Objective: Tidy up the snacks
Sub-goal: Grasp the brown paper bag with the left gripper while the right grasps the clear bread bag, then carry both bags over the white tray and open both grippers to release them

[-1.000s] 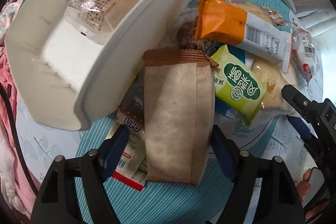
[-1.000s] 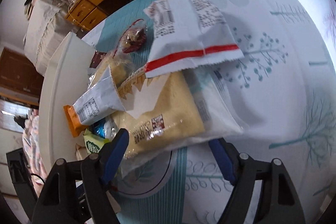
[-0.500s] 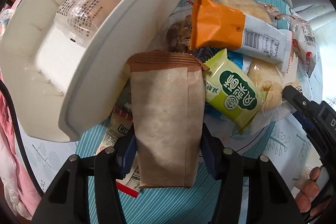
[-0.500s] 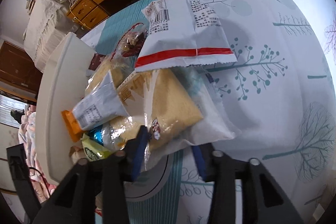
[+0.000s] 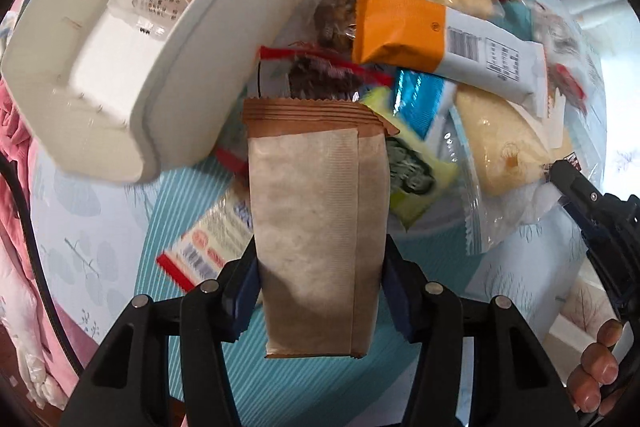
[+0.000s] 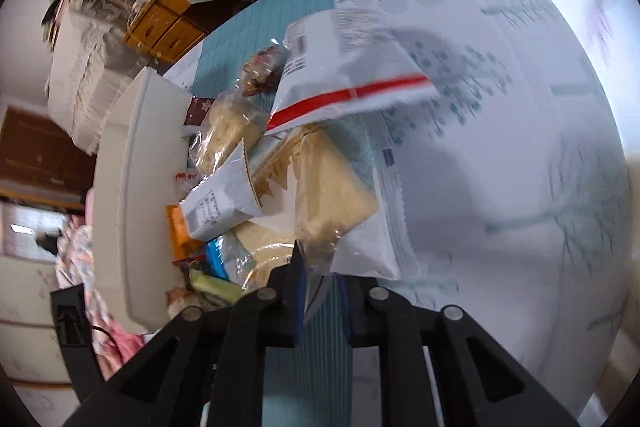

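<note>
Both grippers have clamped since the earlier frames: the left gripper (image 5: 320, 291) now grips the light, crinkly brown packet (image 5: 316, 227) by its sides near the white bin (image 5: 172, 75), while the right gripper (image 6: 322, 291) pinches the soft cake bag (image 6: 332, 195) by its near edge.

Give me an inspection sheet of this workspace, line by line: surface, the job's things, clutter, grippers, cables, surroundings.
Surface: tablecloth, teal stripes and tree print.
Job's things: white bin holding wrapped snacks; loose snack pile beside it.
Clutter: nothing seen beyond the snacks.
Grippers: left gripper shut on brown packet; right gripper shut on clear cake packet.
Cables: black cable, left edge.
Surroundings: wooden drawers; pink fabric.
</note>
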`<state>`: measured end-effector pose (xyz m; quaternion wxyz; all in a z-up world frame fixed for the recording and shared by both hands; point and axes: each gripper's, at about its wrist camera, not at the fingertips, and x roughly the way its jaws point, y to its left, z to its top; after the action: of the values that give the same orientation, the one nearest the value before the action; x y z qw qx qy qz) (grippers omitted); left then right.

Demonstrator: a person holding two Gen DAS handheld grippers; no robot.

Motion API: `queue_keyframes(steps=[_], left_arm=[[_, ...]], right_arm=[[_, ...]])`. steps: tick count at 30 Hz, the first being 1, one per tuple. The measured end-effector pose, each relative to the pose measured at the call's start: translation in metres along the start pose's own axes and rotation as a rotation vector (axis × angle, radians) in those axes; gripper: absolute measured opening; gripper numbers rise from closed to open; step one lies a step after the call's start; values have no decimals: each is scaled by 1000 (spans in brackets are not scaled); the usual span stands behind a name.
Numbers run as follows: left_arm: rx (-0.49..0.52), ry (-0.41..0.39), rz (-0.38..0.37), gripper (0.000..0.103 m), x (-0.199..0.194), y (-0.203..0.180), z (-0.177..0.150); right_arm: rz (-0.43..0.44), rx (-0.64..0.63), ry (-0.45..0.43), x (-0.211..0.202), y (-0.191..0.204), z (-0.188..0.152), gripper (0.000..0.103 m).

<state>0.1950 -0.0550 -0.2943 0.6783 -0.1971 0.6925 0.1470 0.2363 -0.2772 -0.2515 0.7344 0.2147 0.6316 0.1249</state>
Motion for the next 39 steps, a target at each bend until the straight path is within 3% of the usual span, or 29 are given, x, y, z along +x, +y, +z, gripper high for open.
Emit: queue_keyframes(steps=[6,14,17,27,39], left_arm=[[66,-5,-22,53,-18,-10,-18],[164,-45,-40,53,-54,-20,-53],[209,-66,-49,53,-73,-24,-78],[289,-146,-70,53,-138,-17,-114],[290,-198,-125,53,-201,9,-120]], right_arm=[[22,60,-7,-22,-13,-17,11],[58,29,-97,-68,-12,-40,10],[67,0,-134,-84,-12,-49,10],[113,-148,-263,-133,3,-76,7],[106,-311,-373,-159,34,-103,7]])
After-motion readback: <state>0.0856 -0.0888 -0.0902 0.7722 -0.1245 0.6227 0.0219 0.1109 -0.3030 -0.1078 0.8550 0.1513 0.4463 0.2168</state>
